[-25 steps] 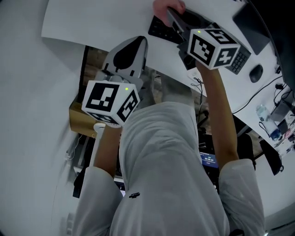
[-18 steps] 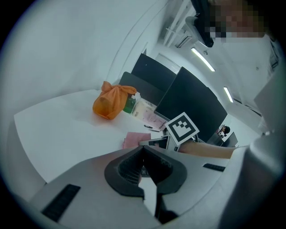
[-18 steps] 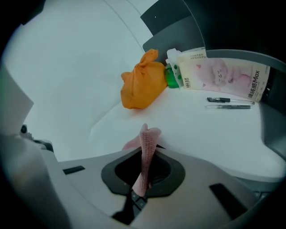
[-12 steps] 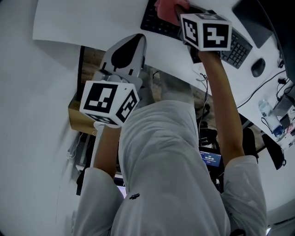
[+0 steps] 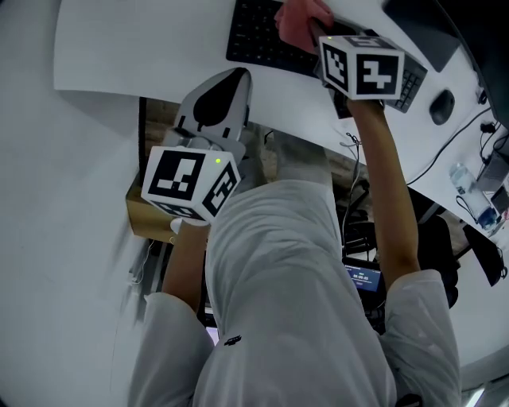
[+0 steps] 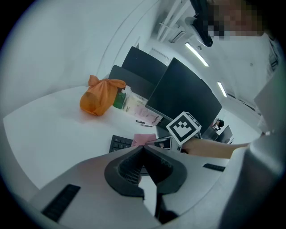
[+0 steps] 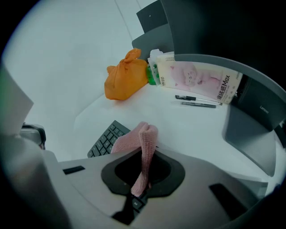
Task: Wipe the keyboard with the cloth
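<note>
A black keyboard [image 5: 258, 40] lies on the white desk near its front edge. My right gripper [image 5: 314, 32] is shut on a pink cloth [image 5: 300, 21] and holds it down on the keys. In the right gripper view the cloth [image 7: 143, 138] stands pinched between the jaws, with the keyboard [image 7: 105, 141] just beyond and left of my right gripper [image 7: 144, 172]. My left gripper [image 5: 231, 79] hovers off the desk's front edge, to the left and nearer me, shut with nothing in it. The left gripper view shows the left gripper [image 6: 143, 148], and past it the keyboard [image 6: 119, 143] and cloth [image 6: 144, 139].
An orange bag [image 7: 125, 80], a tissue pack [image 7: 199, 82] and two pens [image 7: 196, 101] sit at the back of the desk by dark monitors [image 6: 187, 96]. A mouse [image 5: 442, 105] lies right of the keyboard. Cables and a bottle [image 5: 469, 203] are at the far right.
The right gripper has slid with the cloth along the keyboard, and more keys show to the cloth's left now. The left gripper has stayed shut and in place.
</note>
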{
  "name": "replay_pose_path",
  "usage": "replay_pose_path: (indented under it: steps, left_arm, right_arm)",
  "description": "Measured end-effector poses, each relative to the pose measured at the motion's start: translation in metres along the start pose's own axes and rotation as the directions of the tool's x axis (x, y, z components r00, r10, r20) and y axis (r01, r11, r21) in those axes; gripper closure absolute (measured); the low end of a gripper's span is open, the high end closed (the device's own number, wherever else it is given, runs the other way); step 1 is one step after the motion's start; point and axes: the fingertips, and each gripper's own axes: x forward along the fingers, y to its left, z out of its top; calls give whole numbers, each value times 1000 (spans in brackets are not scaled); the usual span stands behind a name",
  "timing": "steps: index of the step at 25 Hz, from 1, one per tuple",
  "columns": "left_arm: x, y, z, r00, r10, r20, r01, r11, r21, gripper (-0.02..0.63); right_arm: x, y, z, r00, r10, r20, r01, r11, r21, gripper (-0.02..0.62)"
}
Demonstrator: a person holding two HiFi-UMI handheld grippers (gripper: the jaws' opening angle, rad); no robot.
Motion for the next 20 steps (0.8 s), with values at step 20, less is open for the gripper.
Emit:
replay_pose_path:
  steps: [20]
  left_arm:
    - [40, -49, -2, 989, -118, -83, 125, 989, 83, 587]
  right_arm:
    - [-47, -74, -39, 992, -125, 9, 124, 990, 64, 578]
